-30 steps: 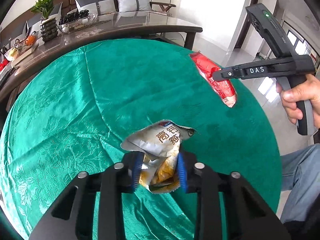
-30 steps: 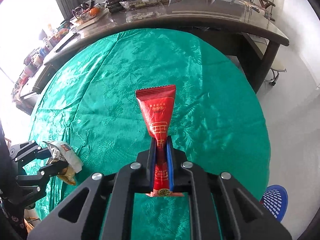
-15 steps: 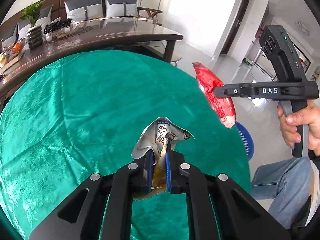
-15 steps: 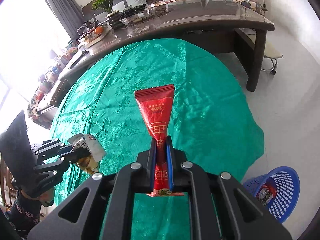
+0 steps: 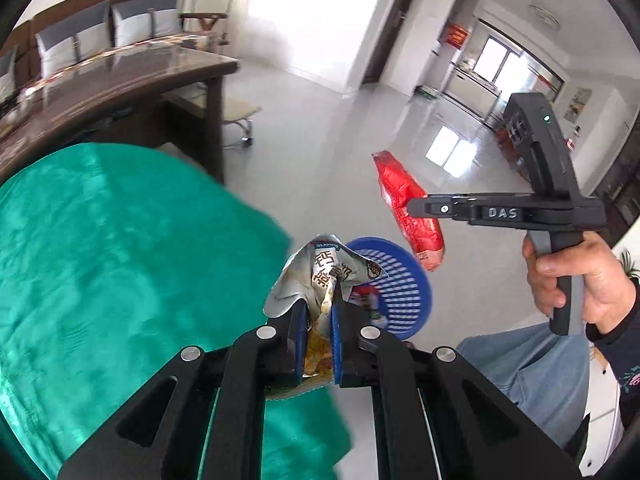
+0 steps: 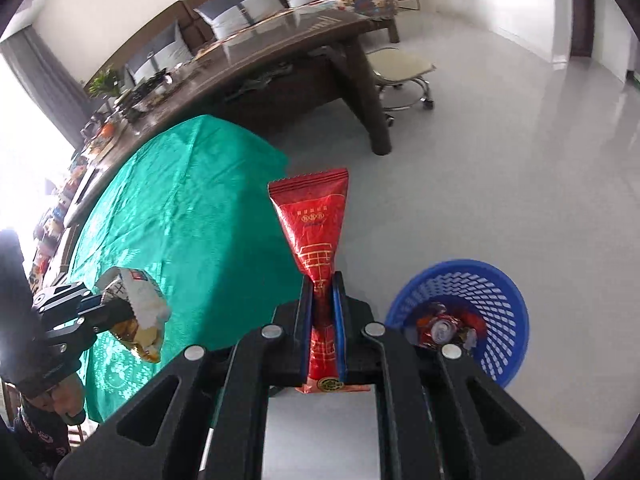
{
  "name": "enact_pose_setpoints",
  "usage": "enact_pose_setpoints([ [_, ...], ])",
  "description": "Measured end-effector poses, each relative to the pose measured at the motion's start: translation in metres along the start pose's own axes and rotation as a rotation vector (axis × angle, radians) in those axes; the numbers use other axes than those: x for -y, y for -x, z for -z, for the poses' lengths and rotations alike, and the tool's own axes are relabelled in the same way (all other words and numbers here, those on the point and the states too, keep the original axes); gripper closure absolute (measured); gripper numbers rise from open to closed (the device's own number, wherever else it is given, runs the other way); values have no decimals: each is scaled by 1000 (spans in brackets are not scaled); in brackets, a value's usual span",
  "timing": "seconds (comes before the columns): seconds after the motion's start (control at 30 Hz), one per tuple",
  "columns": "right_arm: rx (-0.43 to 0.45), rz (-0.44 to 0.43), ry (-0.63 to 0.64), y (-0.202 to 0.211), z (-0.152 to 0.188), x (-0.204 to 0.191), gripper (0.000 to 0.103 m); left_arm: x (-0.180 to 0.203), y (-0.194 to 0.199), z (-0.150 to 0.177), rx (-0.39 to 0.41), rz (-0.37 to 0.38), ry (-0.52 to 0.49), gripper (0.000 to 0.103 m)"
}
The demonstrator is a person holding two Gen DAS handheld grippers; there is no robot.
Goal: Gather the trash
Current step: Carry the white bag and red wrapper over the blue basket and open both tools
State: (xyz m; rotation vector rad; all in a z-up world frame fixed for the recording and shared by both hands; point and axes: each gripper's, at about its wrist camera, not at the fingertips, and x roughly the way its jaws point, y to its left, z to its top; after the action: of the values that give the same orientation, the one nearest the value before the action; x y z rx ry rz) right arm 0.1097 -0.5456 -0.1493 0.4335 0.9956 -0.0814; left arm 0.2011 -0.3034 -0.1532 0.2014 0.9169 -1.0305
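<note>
Red wrapper [image 6: 316,232] clamped in the right gripper [image 6: 323,312]; crumpled silver snack bag [image 5: 320,276] pinched tight in the left gripper [image 5: 318,332], both held above the floor beside the blue basket [image 6: 500,300]

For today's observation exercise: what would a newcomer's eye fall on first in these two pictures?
First, the red snack wrapper clamped upright in the right gripper above the pale floor. Next, the blue mesh waste basket on the floor at lower right, already holding trash. At left, the left gripper pinches a crumpled silver snack bag beside the green tablecloth.
</note>
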Motion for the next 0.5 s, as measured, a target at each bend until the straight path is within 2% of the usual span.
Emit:
enact_pose_setpoints([
  [0.23,-28,79,-177,-25,30,107,94,84,-99,-21,-95,55,-64,95],
  [0.33,-55,101,-220,-46,40,134,94,103,-146,-23,-138,78,-60,95],
  [0.5,-77,99,-298,-76,53,171,94,114,-216,-18,-206,90,-61,94],
])
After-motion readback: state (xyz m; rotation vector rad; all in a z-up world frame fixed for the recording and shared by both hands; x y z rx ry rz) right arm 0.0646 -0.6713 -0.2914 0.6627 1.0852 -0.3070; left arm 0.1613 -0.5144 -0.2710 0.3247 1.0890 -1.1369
